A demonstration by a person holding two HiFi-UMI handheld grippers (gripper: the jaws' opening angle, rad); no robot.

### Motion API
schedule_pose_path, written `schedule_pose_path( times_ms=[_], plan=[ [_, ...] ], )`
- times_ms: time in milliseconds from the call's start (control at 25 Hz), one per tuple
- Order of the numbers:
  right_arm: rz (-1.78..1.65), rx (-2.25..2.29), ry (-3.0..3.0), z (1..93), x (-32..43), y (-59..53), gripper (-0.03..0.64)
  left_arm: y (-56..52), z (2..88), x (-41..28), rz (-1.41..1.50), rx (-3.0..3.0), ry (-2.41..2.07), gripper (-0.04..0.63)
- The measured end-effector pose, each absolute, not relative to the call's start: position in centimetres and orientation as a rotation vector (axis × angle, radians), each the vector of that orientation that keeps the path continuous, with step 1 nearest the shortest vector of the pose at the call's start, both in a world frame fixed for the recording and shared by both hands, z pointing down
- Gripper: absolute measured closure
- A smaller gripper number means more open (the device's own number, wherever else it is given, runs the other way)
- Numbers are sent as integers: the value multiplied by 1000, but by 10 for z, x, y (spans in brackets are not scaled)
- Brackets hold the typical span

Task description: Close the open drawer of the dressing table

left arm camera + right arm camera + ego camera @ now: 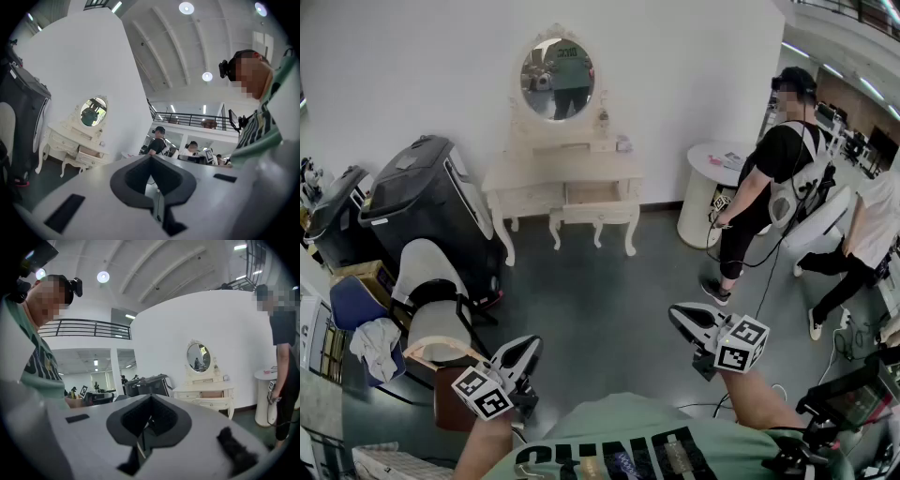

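The left gripper (526, 351) and the right gripper (681, 318) are held level ahead of the chest, well apart and pointed forward. The jaws of both are closed together, with nothing gripped. The left forearm (484, 446) and the right forearm (757, 397) are seen bare behind them.

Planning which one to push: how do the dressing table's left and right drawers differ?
The right drawer is pulled out; the left drawer sits flush. The right drawer shows its brown inside; the left drawer shows only a white front. Both belong to the white dressing table.
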State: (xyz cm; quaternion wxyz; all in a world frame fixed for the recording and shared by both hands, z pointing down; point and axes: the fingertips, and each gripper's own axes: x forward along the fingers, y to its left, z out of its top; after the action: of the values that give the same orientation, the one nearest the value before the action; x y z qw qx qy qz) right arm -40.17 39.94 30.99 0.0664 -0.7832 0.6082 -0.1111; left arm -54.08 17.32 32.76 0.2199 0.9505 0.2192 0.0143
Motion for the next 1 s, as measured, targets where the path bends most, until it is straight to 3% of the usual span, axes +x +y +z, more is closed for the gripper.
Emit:
schedule_pose_path(
  times_ms=[1000],
  plan=[
    [-309, -2262, 1846, 312, -384, 445, 606, 218, 311, -544, 4, 2711, 529, 586]
  ],
)
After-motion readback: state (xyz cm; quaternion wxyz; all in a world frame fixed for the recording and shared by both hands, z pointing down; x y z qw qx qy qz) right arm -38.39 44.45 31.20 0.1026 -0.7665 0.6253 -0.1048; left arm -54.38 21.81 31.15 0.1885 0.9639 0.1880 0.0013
